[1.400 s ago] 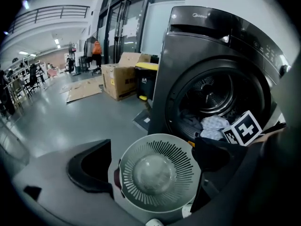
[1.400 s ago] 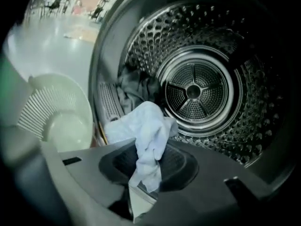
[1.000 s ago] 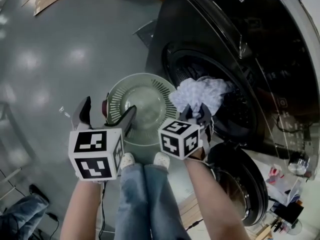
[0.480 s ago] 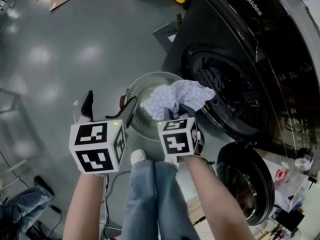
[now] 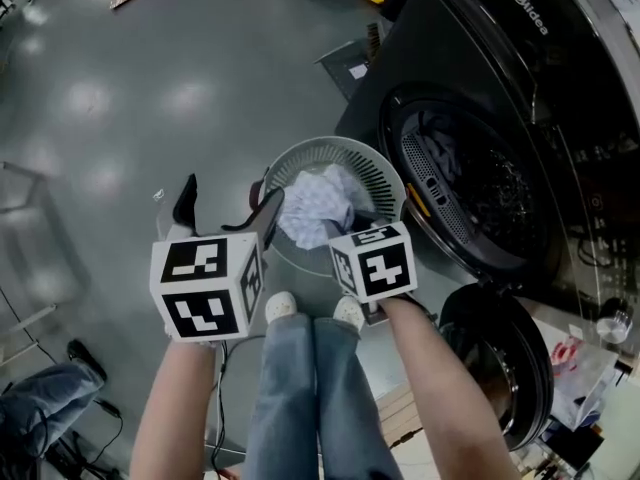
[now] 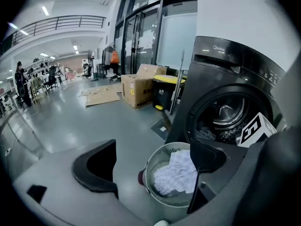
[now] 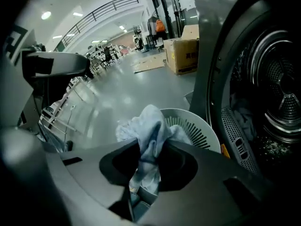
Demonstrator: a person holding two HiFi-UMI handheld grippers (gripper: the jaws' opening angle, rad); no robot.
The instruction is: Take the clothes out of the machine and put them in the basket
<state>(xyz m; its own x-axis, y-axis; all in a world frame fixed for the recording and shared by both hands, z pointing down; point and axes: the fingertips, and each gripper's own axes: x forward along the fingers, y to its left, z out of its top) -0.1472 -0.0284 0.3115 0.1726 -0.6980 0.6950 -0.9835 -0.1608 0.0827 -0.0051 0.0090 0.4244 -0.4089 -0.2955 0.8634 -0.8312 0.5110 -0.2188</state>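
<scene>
A pale blue-white patterned cloth [image 5: 315,206] hangs over the round white slotted basket [image 5: 385,173] on the floor. My right gripper [image 5: 352,233] is shut on the cloth [image 7: 150,121], which is bunched between its jaws and points steeply down at the basket [image 7: 200,128]. My left gripper [image 5: 228,208] hovers left of the basket, open and holding nothing. In the left gripper view its gripper [image 6: 150,168] frames the basket [image 6: 162,157] and the cloth [image 6: 176,175]. The dark washing machine's drum [image 5: 470,183] stands open with dark clothes [image 5: 440,153] inside.
The machine's round door [image 5: 500,368] hangs open at the lower right. My legs and shoes [image 5: 282,306] are just in front of the basket. A cardboard box [image 6: 141,84] and a yellow-lidded bin [image 6: 164,91] stand farther off on the grey floor.
My right gripper has carried the cloth from the drum mouth leftward to over the basket and tipped downward. The left gripper has shifted slightly and stays open.
</scene>
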